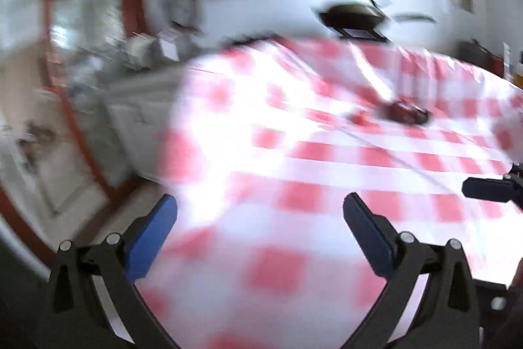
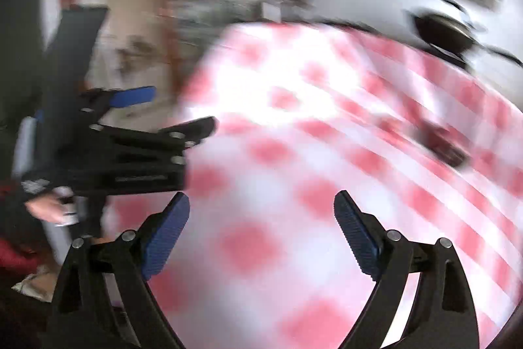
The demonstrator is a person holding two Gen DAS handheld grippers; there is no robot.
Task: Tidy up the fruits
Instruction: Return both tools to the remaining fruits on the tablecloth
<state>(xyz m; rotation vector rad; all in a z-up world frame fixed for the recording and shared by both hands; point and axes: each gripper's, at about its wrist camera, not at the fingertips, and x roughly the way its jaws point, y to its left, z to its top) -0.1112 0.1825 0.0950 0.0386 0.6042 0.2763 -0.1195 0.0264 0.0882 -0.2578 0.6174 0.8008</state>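
Both the left gripper (image 1: 260,210) and right gripper (image 2: 261,206) have jaws spread wide and empty over the red-and-white checked worktop (image 1: 294,185), while the blurry dark-red fruit (image 1: 408,114) lies well ahead and to the right, probably closer to the right one.

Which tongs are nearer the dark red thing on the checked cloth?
Hard to call through the blur. Both the left tongs and right tongs hang open, well short of the dark red thing.
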